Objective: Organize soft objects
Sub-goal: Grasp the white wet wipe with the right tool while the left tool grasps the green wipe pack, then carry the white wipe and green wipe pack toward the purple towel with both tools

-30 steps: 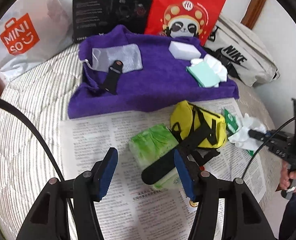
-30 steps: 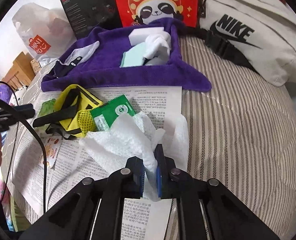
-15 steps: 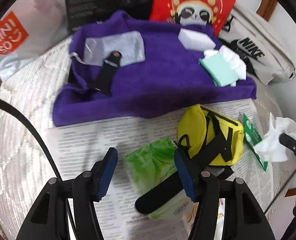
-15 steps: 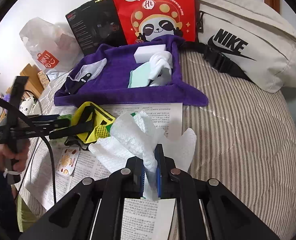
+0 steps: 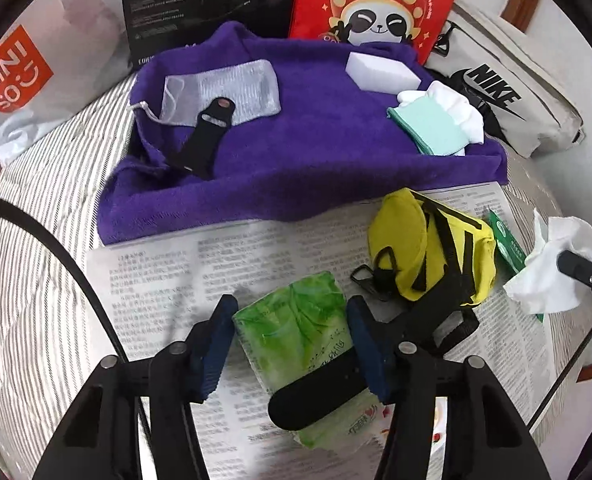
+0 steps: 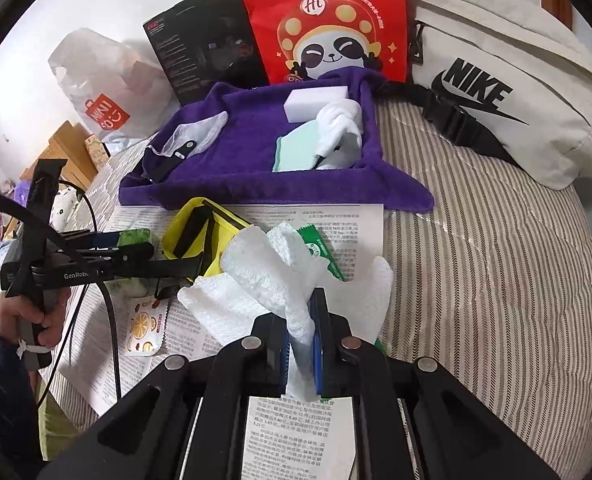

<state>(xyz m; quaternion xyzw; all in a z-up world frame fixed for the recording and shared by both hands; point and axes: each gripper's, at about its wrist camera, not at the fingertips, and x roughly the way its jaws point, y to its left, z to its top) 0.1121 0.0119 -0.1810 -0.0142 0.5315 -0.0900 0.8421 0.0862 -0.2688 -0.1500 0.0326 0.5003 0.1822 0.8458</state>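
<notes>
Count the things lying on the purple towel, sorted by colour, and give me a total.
White: 2, a white foam block and a bunched white cloth
Grey: 1, a grey mesh drawstring pouch
Black: 1, a flat black strap piece
Mint green: 1, a folded mint green cloth
Total: 5 on the purple towel

A: Both views are bright, in soft, even daylight. Shadows are faint; only a soft one lies on the newspaper (image 5: 223, 264) under the left gripper (image 5: 291, 330).

B: Any glare?

A: A little sheen on the green packet (image 5: 296, 320) and on the white plastic bag (image 6: 107, 80), where the wall behind is nearly washed out.

B: Sharpness?

A: The middle is crisp. The newspaper print smears in the left view, near the bottom. Fisheye bending curves the striped bedcover (image 6: 496, 280), and the corners go black.
</notes>
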